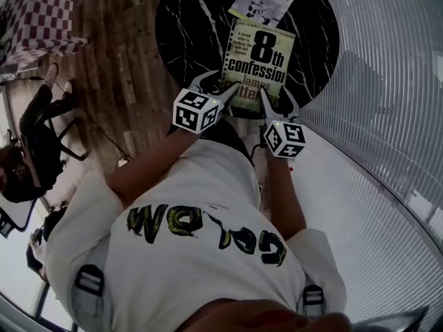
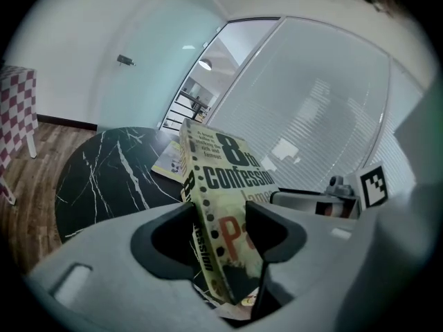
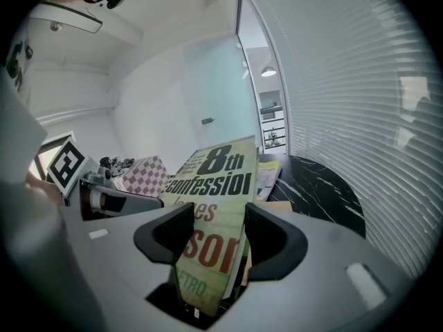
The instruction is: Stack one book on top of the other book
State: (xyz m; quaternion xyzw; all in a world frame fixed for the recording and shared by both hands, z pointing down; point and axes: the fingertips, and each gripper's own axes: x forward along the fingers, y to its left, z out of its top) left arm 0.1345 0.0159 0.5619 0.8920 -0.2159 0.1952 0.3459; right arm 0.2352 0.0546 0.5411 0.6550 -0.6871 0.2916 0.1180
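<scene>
A pale green paperback, the "8th confession" book (image 1: 257, 64), hangs over the near part of a round black marble table (image 1: 181, 26). My left gripper (image 1: 225, 93) is shut on its near left corner, and the book's spine edge (image 2: 220, 185) runs between the jaws. At the near right corner my right gripper (image 1: 267, 104) is shut on the book's cover (image 3: 214, 185). A second, thinner book with a yellow-and-white cover (image 1: 264, 2) lies flat at the table's far side. It also shows as the second book (image 2: 169, 163) past the held one and as the second book (image 3: 268, 171).
A curved glass wall with blinds (image 1: 387, 81) runs along the right of the table. To the left are wood flooring (image 1: 118, 68), a checkered cloth (image 1: 41, 12) and a black chair (image 1: 41, 144). Bare marble (image 2: 104, 178) shows left of the books.
</scene>
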